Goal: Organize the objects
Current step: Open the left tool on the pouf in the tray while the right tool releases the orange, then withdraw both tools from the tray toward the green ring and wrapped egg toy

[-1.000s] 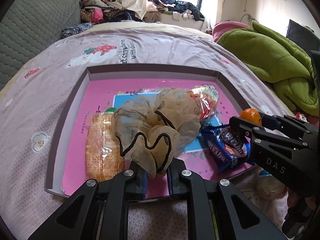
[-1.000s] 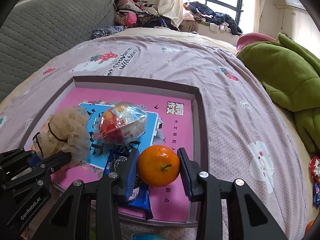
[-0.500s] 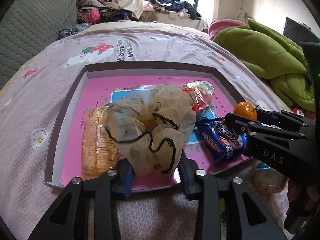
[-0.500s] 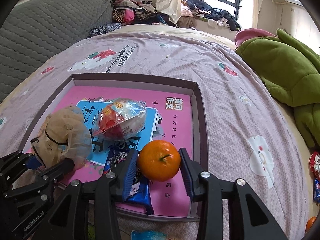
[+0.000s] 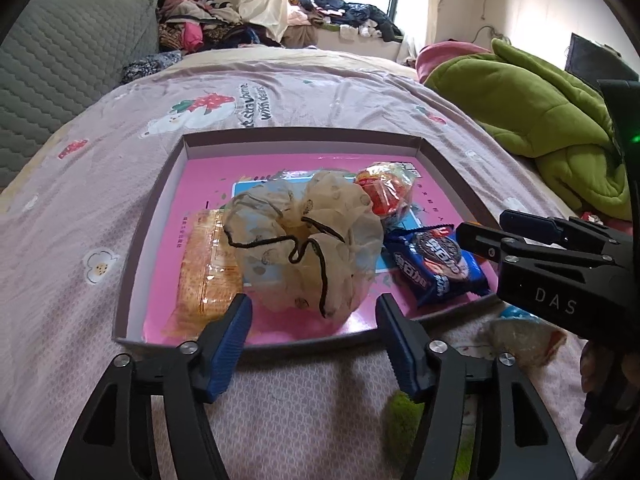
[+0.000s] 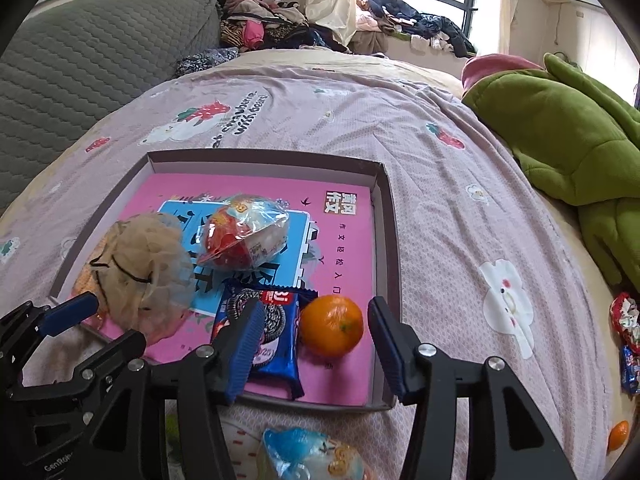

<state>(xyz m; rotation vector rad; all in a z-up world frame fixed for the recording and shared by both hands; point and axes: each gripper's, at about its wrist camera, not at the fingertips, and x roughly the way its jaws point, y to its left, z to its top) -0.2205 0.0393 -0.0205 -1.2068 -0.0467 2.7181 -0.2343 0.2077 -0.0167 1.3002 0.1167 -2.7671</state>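
Observation:
A shallow box (image 5: 152,216) (image 6: 384,208) with a pink book on its floor lies on the bed. In it lie a beige mesh pouch (image 5: 304,236) (image 6: 140,264), an orange cracker pack (image 5: 204,264), a red snack bag (image 5: 386,194) (image 6: 244,236), a blue cookie pack (image 5: 436,264) (image 6: 268,324) and an orange (image 6: 332,326). My left gripper (image 5: 314,340) is open just behind the pouch. My right gripper (image 6: 316,344) is open with the orange lying between its fingers.
A blue-white wrapped snack (image 6: 312,456) lies on the bedsheet in front of the box. A green blanket (image 6: 568,140) is at the right. More snacks (image 6: 628,340) and a second orange (image 6: 618,434) lie at the right edge. A grey headboard (image 5: 60,72) is at the left.
Both grippers opened. The left let go of the mesh pouch and the right let go of the orange; both things now rest in the box. Both grippers drew back slightly.

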